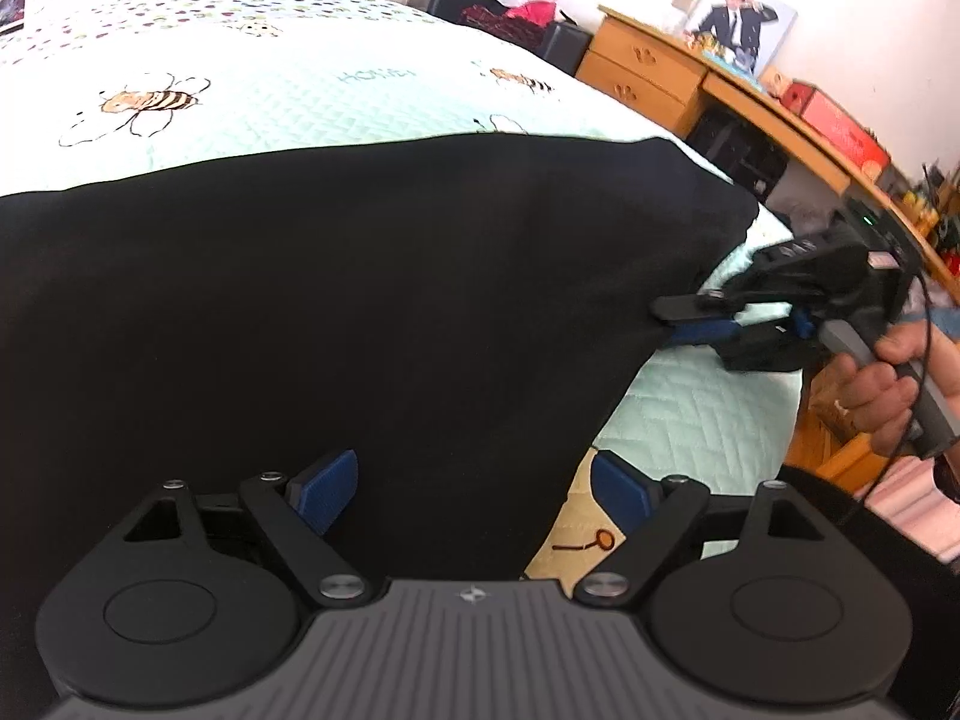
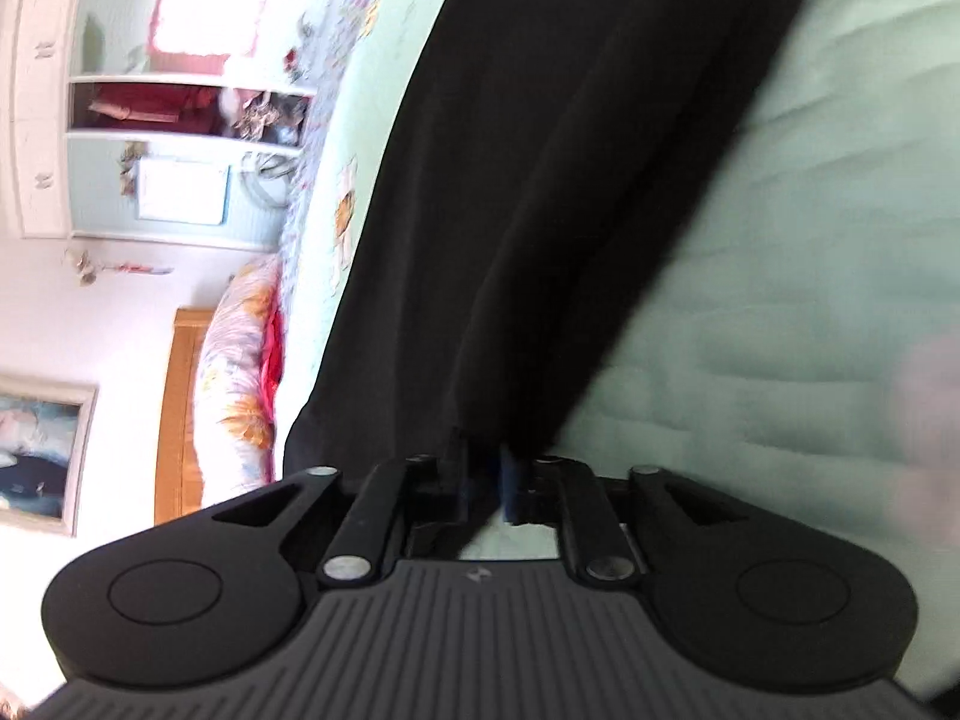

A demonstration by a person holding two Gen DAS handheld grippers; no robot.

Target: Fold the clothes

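A black garment [image 1: 336,300] lies spread over the pale green quilted bedspread [image 1: 312,102]. My left gripper [image 1: 474,489] is open, its blue pads wide apart over the garment's near edge with nothing pinched between them. At the right of the left wrist view, my right gripper [image 1: 666,324] is held by a hand [image 1: 876,384] and is shut on the garment's right edge. In the right wrist view the right gripper [image 2: 486,474] is shut on the black garment [image 2: 540,180], which stretches away from the fingers across the bedspread [image 2: 780,300].
A wooden desk [image 1: 690,78] with drawers, boxes and a framed picture runs along the right side of the bed. A white cabinet [image 2: 150,102] and a wooden headboard [image 2: 180,414] with pillows stand beyond the bed. A dark box with clothes [image 1: 510,6] sits at the far end.
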